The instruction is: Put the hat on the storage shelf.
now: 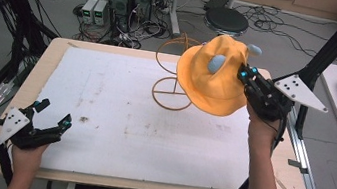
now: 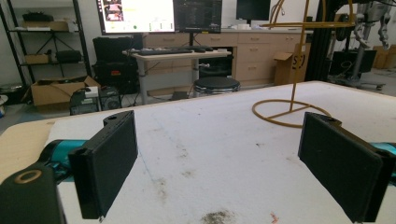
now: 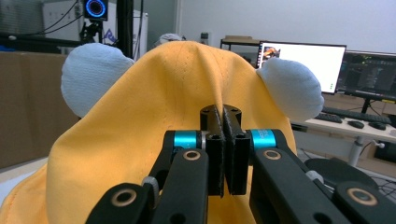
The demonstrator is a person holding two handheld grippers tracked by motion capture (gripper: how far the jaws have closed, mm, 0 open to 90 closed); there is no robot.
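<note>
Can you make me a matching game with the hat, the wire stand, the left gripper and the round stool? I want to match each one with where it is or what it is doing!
Things:
1. hat
2. wire stand
3. left gripper
4. stool

Places or states:
A. open, low over the table's near corner
B. on the floor beyond the table
C. pinched in the right gripper, held in the air
D. standing on the white table top

Pairs: 1-C, 2-D, 3-A, 4-B

Even, bright indoor light, soft shadows; all views slightly soft and low-resolution.
</note>
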